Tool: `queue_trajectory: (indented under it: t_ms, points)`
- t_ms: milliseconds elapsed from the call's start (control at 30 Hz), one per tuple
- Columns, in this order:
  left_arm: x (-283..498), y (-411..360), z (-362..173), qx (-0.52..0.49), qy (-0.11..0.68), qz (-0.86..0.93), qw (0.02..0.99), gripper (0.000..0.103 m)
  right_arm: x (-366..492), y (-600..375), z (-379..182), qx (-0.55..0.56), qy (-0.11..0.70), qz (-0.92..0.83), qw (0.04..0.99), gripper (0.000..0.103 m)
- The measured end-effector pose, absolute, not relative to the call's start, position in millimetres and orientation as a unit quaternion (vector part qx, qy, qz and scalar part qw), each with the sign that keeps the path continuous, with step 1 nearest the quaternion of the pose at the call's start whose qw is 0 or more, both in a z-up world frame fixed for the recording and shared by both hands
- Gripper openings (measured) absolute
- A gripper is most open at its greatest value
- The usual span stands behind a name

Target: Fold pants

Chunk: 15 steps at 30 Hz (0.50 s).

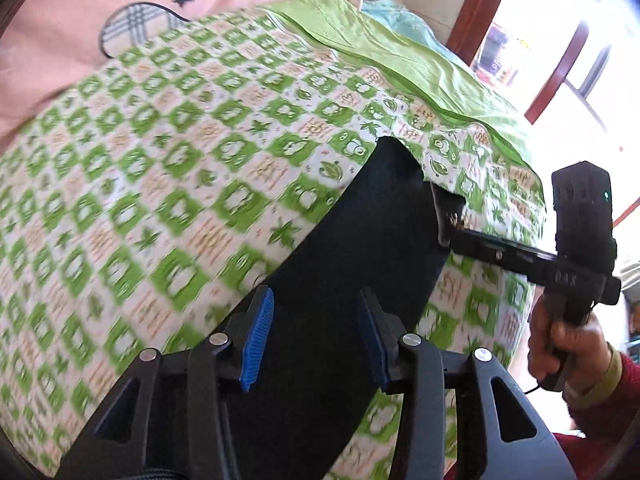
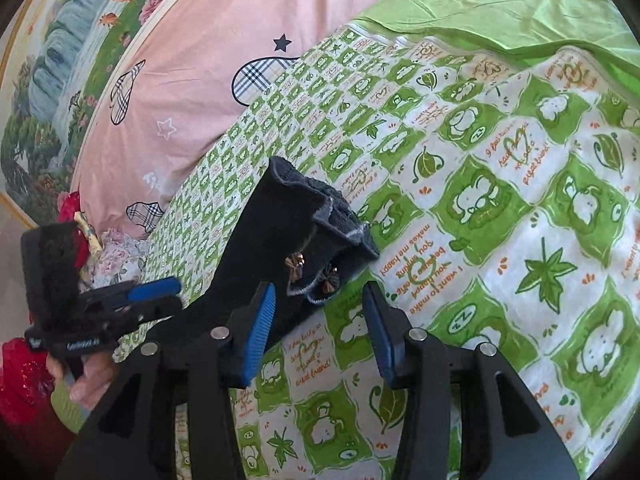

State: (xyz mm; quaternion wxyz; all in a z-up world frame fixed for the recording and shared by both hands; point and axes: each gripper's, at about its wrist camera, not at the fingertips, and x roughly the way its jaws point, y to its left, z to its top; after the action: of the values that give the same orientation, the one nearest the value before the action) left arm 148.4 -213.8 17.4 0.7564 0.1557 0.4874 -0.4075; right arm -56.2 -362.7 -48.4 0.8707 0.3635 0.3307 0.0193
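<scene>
Both grippers are off the fabric here. The left gripper (image 1: 316, 336), black with blue ribbed pads, is tilted steeply down over the folded dark navy pants (image 1: 352, 248); its jaws are spread, nothing pinched, and the cloth just lies below and ahead of the gap. From the right wrist view you can see that same left gripper (image 2: 160, 296) off to the left, held by a hand (image 2: 90, 380) next to a red sleeve (image 2: 24, 368).

The right gripper (image 2: 320, 332) points down at a shallower angle, jaws also apart with only the green-and-white patterned bedsheet (image 2: 500, 208) between the pads. The pants' hem end (image 2: 304, 224) sits just ahead and left of its left pad. In the left wrist view the right gripper (image 1: 444, 216) reaches in from the right, fingertips at the pants' far edge, gripped by a hand (image 1: 568, 344). Can't tell whether those tips touch the cloth.

The left wrist view is motion-blurred, so the sheet print smears, and the pants' near end is hidden behind the gripper body. The pants look like a long, narrow strip, with two small bronze bow-shaped ornaments (image 2: 316, 272) near the layered, greyish-edged hem. A pink quilt with plaid patches (image 2: 208, 60) lies beyond the sheet.
</scene>
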Motion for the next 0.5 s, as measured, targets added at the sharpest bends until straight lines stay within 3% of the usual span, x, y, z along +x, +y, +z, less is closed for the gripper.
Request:
queue_trajectory:
  t_ms: [200,300,467,500]
  points:
    - [179.1,-259.9,-4.5,0.179,0.513,-0.424,0.724,0.049,-42.9,-365.4,-55.1,0.376,0.335,0.028,0.863,0.045]
    - [187.6,-280.8,-14.6,0.188,0.526,-0.442,0.702,0.050,-40.7,-366.4,-58.2,0.374,0.335,0.026,0.865,0.015]
    - [187.7,-314.9,-31.2,0.213,0.535,-0.463,0.674,0.058,-54.1,-384.1,-59.0,0.398,0.298,0.018,0.867,0.011]
    - [188.9,-319.3,-32.6,0.211,0.535,-0.467,0.672,0.054,-54.9,-384.0,-59.1,0.399,0.299,0.018,0.867,0.011]
